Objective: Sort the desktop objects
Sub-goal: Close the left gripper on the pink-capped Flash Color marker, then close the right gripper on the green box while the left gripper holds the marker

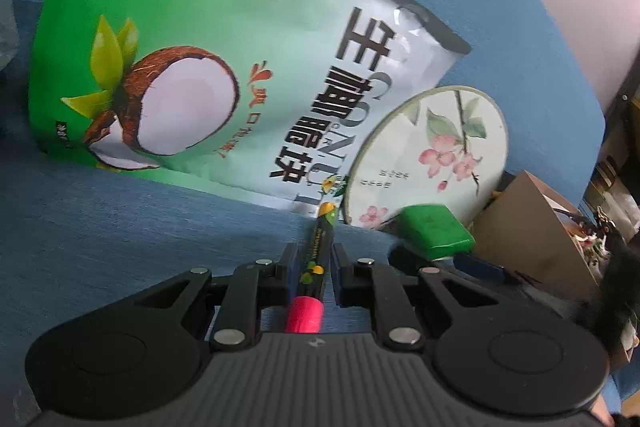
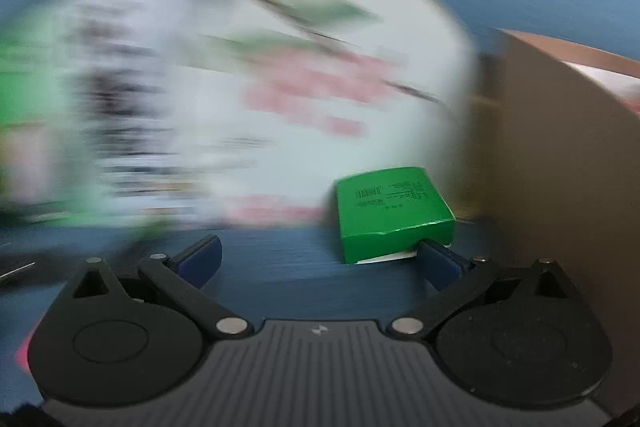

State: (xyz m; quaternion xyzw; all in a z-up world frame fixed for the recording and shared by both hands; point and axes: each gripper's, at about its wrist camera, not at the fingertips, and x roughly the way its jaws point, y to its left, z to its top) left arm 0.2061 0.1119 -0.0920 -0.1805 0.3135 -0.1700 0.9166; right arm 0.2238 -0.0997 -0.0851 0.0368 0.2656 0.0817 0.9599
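My left gripper [image 1: 313, 259] is shut on a black pen with a pink cap [image 1: 316, 267] and holds it over the blue cloth, its tip toward a green coconut snack bag [image 1: 180, 67]. A round floral tin [image 1: 428, 155] lies right of the bag. A small green box [image 1: 434, 229] rests at the tin's near edge. In the right wrist view my right gripper [image 2: 320, 259] is open, and its right finger touches the green box [image 2: 392, 211]. The tin [image 2: 320, 87] and bag [image 2: 80, 107] are blurred there.
A brown cardboard box [image 1: 532, 227] stands at the right, and it also shows in the right wrist view [image 2: 560, 167]. The blue cloth [image 1: 120, 247] covers the surface. Clutter lies beyond the table's right edge.
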